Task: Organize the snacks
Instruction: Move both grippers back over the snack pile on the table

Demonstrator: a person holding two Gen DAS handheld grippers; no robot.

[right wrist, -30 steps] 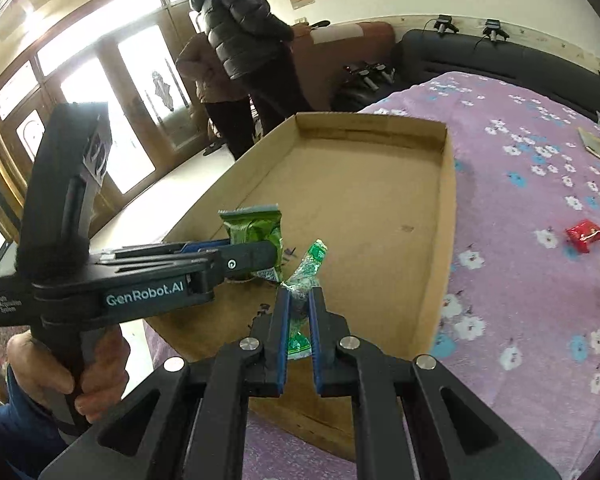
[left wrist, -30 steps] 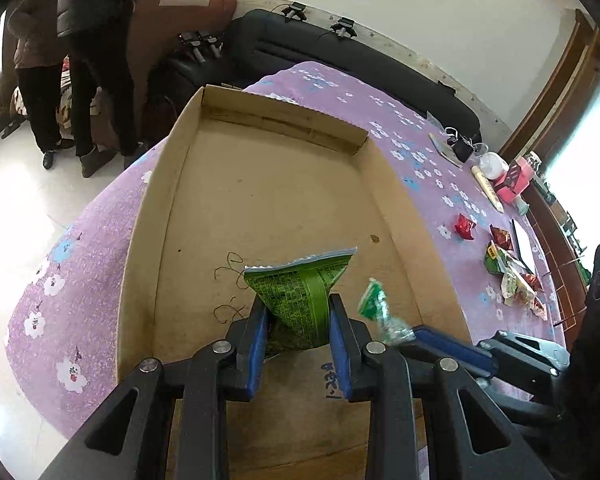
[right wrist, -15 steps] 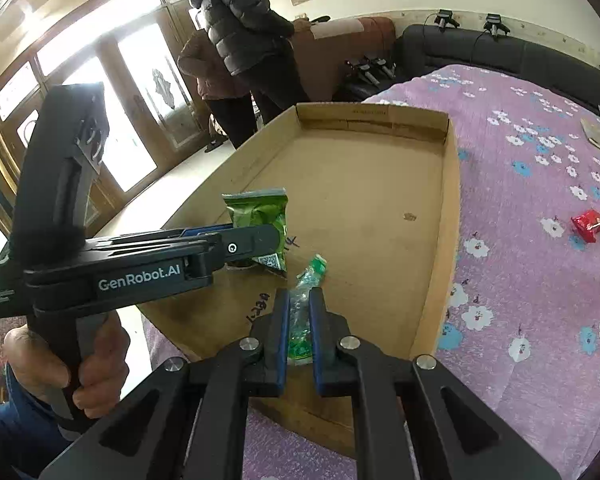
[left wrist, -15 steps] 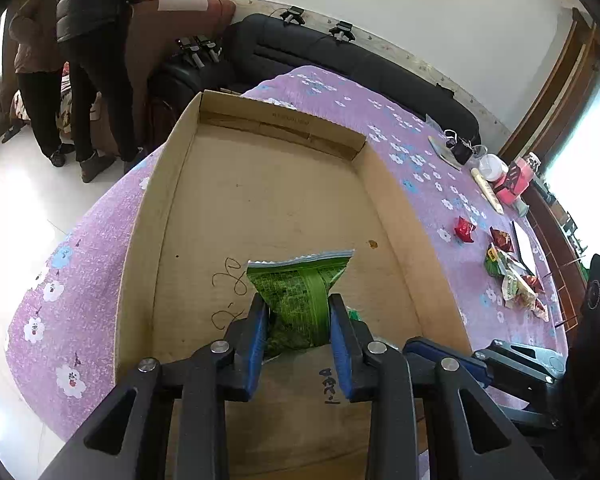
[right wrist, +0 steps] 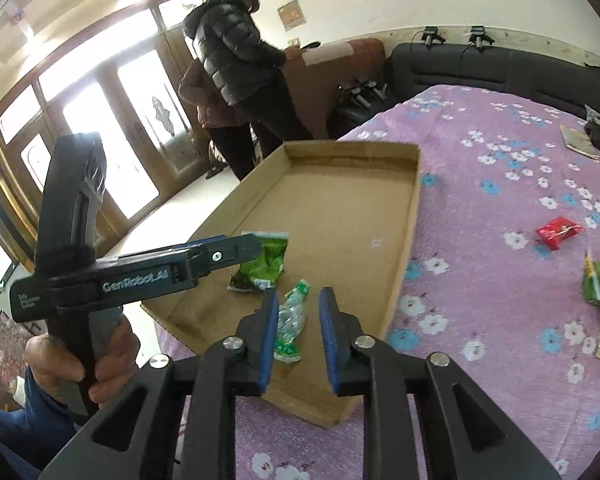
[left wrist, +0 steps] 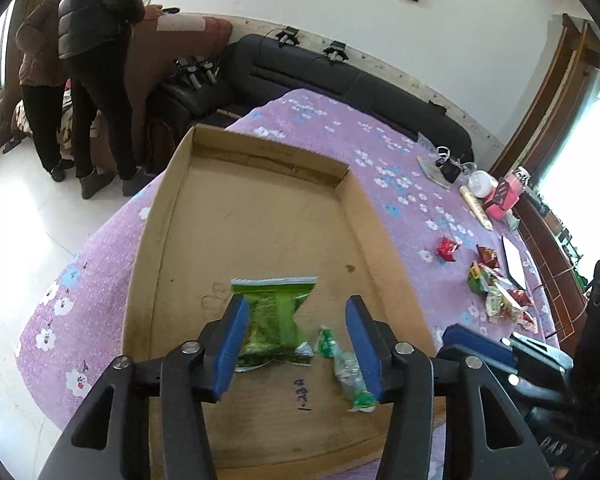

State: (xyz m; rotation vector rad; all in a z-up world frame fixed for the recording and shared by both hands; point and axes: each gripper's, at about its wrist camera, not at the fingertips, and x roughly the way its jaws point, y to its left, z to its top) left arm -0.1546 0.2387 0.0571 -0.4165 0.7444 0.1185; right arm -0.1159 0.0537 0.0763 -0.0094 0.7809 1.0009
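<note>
Left wrist: crinkled green snack packet (left wrist: 274, 322) between opening left tool (left wrist: 296, 340) pads, released.

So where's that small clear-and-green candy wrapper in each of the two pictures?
Left wrist view: the small wrapper lies low and right of centre, on the cardboard tray, by the right blue pad.
Right wrist view: the same wrapper sits low centre, between the two blue pads.
Shared landmark: the green snack packet, next to it in both.
</note>
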